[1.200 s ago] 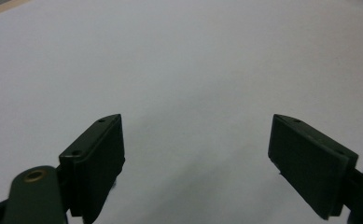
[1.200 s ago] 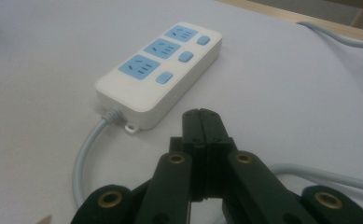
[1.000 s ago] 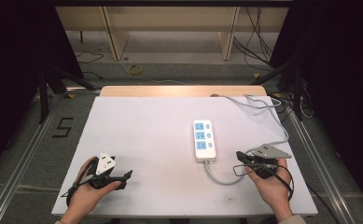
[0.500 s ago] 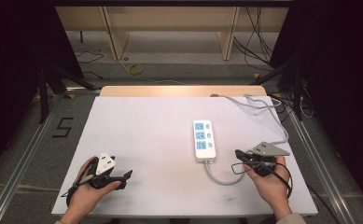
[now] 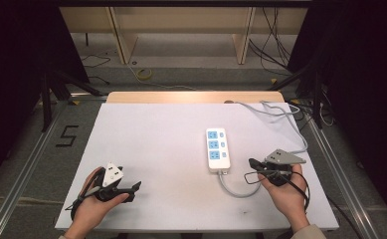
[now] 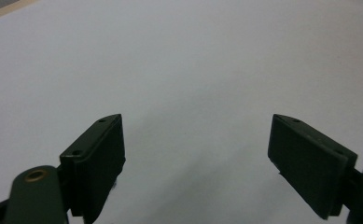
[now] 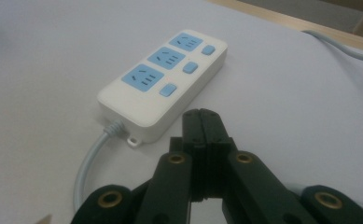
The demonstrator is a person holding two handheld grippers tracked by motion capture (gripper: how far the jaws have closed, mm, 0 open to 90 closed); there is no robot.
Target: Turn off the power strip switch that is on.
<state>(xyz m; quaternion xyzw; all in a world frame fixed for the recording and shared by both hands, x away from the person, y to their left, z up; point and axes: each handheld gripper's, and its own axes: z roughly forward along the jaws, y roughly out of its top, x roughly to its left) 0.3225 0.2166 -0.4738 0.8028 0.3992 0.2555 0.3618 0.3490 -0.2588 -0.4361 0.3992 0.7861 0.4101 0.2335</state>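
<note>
A white power strip [image 5: 217, 149] with three blue sockets and blue switches lies right of the table's middle; its grey cable [image 5: 238, 188] loops out of the near end. In the right gripper view the power strip [image 7: 165, 86] sits just beyond my right gripper [image 7: 201, 119], whose jaws are pressed together on nothing. From above, the right gripper [image 5: 253, 163] rests in a hand a little right of the strip's near end. My left gripper [image 5: 136, 185] lies in the other hand near the front left corner; the left gripper [image 6: 195, 144] stands open over bare white tabletop.
The white table [image 5: 151, 144] has a wooden strip [image 5: 191, 97] along its far edge. Grey cables [image 5: 280, 112] trail off the back right corner. Beyond the table are shelving legs and a floor marked with a 5 [image 5: 67, 135].
</note>
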